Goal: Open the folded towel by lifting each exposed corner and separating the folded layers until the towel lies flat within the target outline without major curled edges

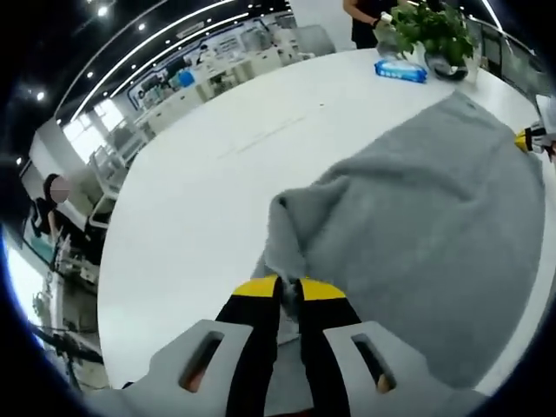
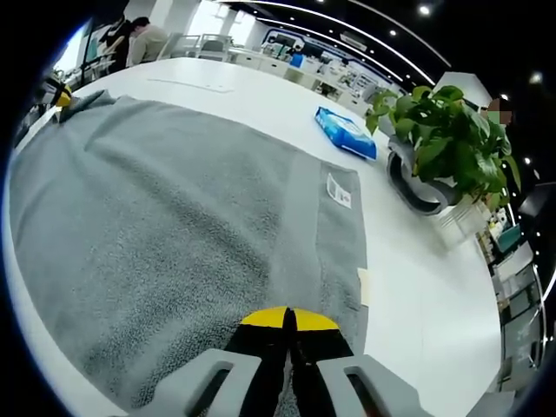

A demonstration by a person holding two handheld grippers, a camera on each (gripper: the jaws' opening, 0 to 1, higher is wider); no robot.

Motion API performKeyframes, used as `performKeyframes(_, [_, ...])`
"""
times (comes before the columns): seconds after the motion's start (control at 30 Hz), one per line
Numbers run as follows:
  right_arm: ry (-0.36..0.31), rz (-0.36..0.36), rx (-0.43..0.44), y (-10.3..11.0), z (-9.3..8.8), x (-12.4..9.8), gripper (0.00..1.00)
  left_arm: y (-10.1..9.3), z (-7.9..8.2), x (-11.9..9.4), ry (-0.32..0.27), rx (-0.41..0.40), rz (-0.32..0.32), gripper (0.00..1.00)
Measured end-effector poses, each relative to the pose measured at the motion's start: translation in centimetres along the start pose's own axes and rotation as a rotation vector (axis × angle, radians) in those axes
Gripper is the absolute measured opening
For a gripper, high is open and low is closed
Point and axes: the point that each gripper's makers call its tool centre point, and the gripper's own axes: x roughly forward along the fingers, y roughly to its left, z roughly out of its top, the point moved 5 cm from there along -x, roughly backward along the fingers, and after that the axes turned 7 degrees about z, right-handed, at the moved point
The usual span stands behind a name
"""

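A grey towel [image 1: 434, 226] lies spread over the white table [image 1: 200, 200]. My left gripper [image 1: 291, 291] is shut on a bunched, raised corner of it, its yellow-tipped jaws pressed together on the cloth. In the right gripper view the towel [image 2: 174, 226] stretches away nearly flat, with a white label [image 2: 339, 191] near its right hem. My right gripper [image 2: 289, 320] is shut on the near edge of the towel. Each gripper appears at the far end of the other's view: the right gripper [image 1: 530, 139] at one towel corner, the left gripper [image 2: 59, 94] at the opposite corner.
A blue pack of wipes [image 2: 346, 132] and a potted plant [image 2: 443, 139] stand on the table beyond the towel's hem; the pack [image 1: 401, 71] and plant [image 1: 430, 30] also sit at the table's far side. A person [image 1: 365, 13] stands behind them. Bare table [image 2: 417, 287] lies right of the towel.
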Motion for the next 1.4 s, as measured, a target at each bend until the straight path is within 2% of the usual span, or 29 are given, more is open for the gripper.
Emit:
performKeyframes(0.07, [-0.001,0.001,0.002,0.0,0.0,0.0,0.0,1.7,0.3,0.2,-0.016,-0.004,0.044,0.07])
performKeyframes(0.13, [-0.001,0.002,0.003,0.0,0.0,0.0,0.0,3.1,0.4,0.3,-0.022,-0.054,0.072,0.07])
performKeyframes(0.23, [-0.001,0.002,0.002,0.0,0.0,0.0,0.0,4.3,0.2,0.6,-0.023,-0.105,0.096,0.07])
performKeyframes(0.37, [0.005,0.0,-0.002,0.0,0.0,0.0,0.0,5.7,-0.5,1.4,-0.021,-0.114,0.126,0.08])
performKeyframes(0.53, [0.016,-0.001,-0.014,0.0,0.1,0.0,0.0,6.9,-0.7,1.8,-0.049,-0.132,0.174,0.1])
performKeyframes(0.67, [0.027,-0.002,-0.018,0.0,0.1,0.1,0.0,7.1,-0.3,0.9,-0.076,-0.153,0.175,0.12])
performKeyframes(0.73, [0.032,-0.005,-0.024,0.0,0.1,0.1,0.0,7.2,0.0,0.8,-0.089,-0.126,0.181,0.14])
performKeyframes(0.8, [0.037,-0.008,-0.038,0.1,0.2,0.0,0.0,7.6,-0.2,0.3,-0.102,-0.112,0.207,0.18])
performKeyframes(0.93, [0.041,-0.015,-0.049,0.1,0.2,0.0,0.0,9.0,-0.8,-0.6,-0.115,-0.101,0.259,0.15])
performKeyframes(1.03, [0.046,-0.02,-0.056,0.1,0.1,0.0,0.0,9.6,-1.5,-1.1,-0.112,-0.131,0.253,0.16])
performKeyframes(1.13, [0.046,-0.022,-0.062,0.2,0.2,0.0,0.0,9.2,-2.3,-1.5,-0.106,-0.162,0.229,0.17])
performKeyframes(1.2, [0.041,-0.018,-0.055,0.1,0.1,-0.1,0.0,7.9,-2.5,-1.5,-0.103,-0.173,0.186,0.17])
performKeyframes(1.33, [0.01,0.001,-0.008,-0.1,-0.1,-0.1,0.0,4.4,-4.0,-2.0,-0.083,-0.185,0.07,0.18])
performKeyframes(1.4, [-0.003,0.022,0.066,-0.2,-0.1,-0.1,0.0,2.4,-4.6,-1.9,-0.095,-0.172,0.011,0.18])
